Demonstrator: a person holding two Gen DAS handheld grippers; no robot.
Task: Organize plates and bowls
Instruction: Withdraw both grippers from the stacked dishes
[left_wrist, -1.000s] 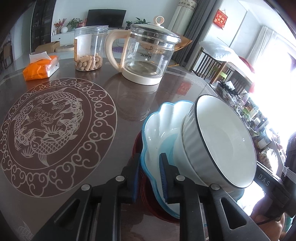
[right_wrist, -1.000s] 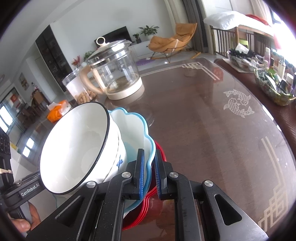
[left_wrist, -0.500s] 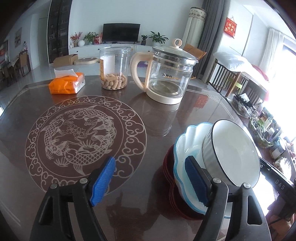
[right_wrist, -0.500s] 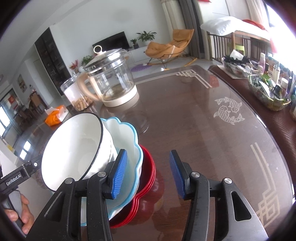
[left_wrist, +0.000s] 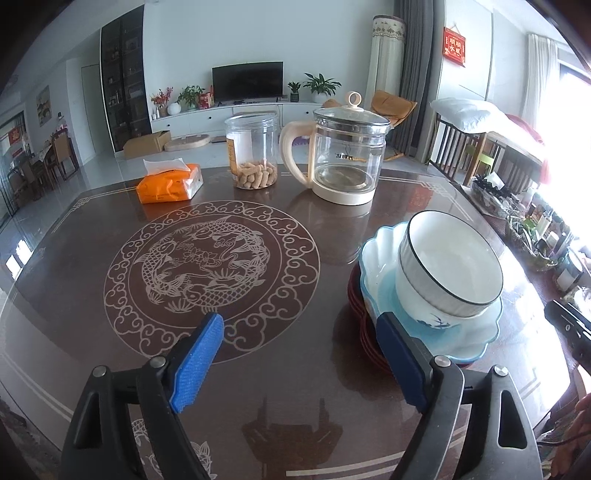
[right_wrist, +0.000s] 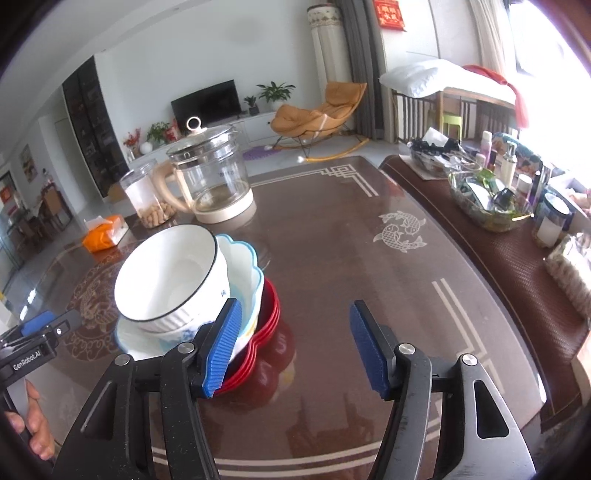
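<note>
1. White ribbed ceramic bowl (left_wrist: 448, 266): black rim line, small blue painted motif low on its side.
2. Pale blue scalloped dish (right_wrist: 242, 273): white inside, darker blue edge.
3. Red lobed plates (right_wrist: 267, 317).
4. Dark brown glossy table (left_wrist: 295, 369): pale fish-and-cloud medallion, line borders.
5. Orange tissue pack (left_wrist: 170, 183).

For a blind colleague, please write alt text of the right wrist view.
The right hand-held gripper, open and empty, hangs over a dark table beside a stack: white bowl in a blue scalloped bowl on red plates. A glass kettle stands behind.
</note>
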